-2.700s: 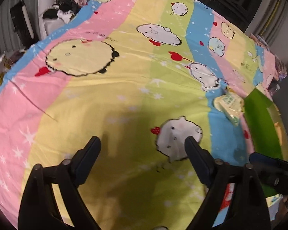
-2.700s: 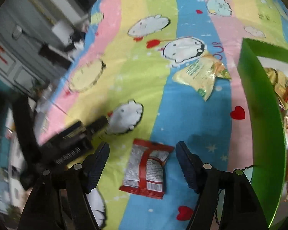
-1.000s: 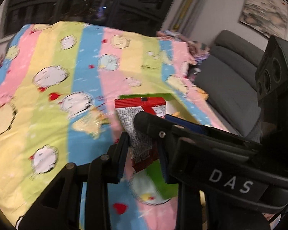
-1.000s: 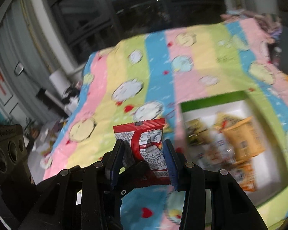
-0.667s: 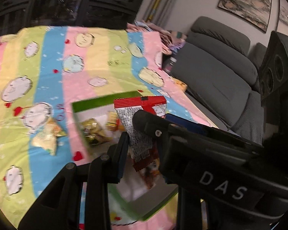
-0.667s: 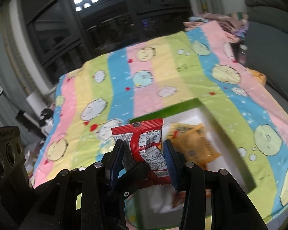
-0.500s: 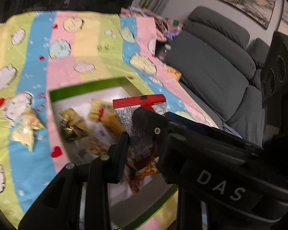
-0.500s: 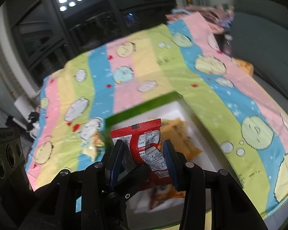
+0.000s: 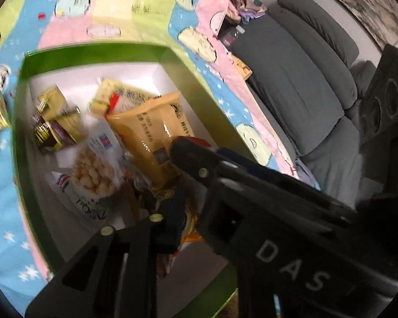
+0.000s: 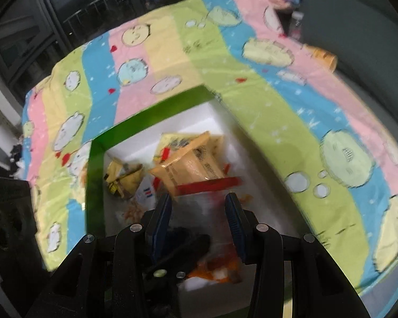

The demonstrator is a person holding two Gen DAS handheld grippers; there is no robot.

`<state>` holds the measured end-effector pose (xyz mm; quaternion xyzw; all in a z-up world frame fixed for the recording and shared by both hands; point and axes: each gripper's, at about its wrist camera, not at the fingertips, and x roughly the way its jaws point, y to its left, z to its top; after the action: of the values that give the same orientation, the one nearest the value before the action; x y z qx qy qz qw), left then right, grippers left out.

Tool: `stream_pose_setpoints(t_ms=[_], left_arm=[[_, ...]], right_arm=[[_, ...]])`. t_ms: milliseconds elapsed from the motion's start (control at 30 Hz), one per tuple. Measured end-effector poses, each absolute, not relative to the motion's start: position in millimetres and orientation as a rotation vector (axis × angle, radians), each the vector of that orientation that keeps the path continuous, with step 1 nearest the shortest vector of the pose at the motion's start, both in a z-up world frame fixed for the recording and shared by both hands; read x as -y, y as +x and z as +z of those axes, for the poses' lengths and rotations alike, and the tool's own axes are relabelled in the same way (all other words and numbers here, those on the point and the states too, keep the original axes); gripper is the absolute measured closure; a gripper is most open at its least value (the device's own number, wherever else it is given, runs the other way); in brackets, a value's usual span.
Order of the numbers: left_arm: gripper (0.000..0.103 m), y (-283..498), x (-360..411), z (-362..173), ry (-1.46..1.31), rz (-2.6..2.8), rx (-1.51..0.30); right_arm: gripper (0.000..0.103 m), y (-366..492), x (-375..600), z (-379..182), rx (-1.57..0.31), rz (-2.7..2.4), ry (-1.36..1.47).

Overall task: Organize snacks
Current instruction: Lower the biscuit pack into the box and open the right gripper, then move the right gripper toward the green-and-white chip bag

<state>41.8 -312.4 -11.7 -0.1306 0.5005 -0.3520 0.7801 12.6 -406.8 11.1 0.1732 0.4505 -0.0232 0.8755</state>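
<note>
The right gripper (image 10: 197,201) holds a red-topped snack packet (image 10: 209,184) between its blue ribbed fingers (image 10: 160,220), set at a middling width. The crinkly film is blurred. The packet hangs over the white inside of a green-rimmed rectangular box (image 10: 94,175). Ahead of the fingers lie a glossy orange pouch (image 10: 191,164), a clear bag of round puffs (image 9: 92,169) and a creased gold wrapper (image 9: 55,122). The left gripper (image 9: 183,198) is pinched narrow just beneath the right fingers. Whether it grips anything I cannot tell. A soft pastel-striped cloth (image 10: 252,92) spreads beyond the box.
</note>
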Motion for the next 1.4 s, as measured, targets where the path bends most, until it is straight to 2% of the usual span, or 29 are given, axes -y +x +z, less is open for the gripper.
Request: stream_pose_setpoints(t_ms=[267,500,633,700,767,900,933,1000,1233,1400], left_arm=[[0.09,34,298,3,-0.26,-0.697,-1.031],[0.09,17,259,28,-0.252,-0.67,-0.923],[0.084,5,226,41,-0.248,-0.631,-0.867],[0.066,-3,202,48,-0.224,-0.581,-0.818],[0.053,-9,176,50,-0.225,-0.506,-0.776],[0.026,-17,119,49,-0.249,-0.358,-0.765],[0.022,-20,104,48,-0.264,-0.335,-0.763],[0.005,-23,79,40,-0.264,-0.287,-0.761],[0.005,-18,16,-17,-0.264,-0.063,-0.833],[0.004,-8,-7,-21,-0.312,-0.009,-0.826]], right_arm=[[0.057,10,404,15,-0.932,-0.074,0.345],[0.057,5,389,33,-0.838,-0.113,0.264],[0.057,4,379,41,-0.791,-0.115,0.234],[0.047,3,375,44,-0.774,-0.113,0.222],[0.036,4,369,44,-0.767,-0.105,0.201],[0.034,9,358,42,-0.78,-0.101,0.186],[0.033,9,355,42,-0.78,-0.095,0.186],[0.028,10,348,42,-0.77,-0.068,0.188],[0.027,10,314,45,-0.754,0.051,0.274],[0.027,20,266,40,-0.782,0.166,0.39]])
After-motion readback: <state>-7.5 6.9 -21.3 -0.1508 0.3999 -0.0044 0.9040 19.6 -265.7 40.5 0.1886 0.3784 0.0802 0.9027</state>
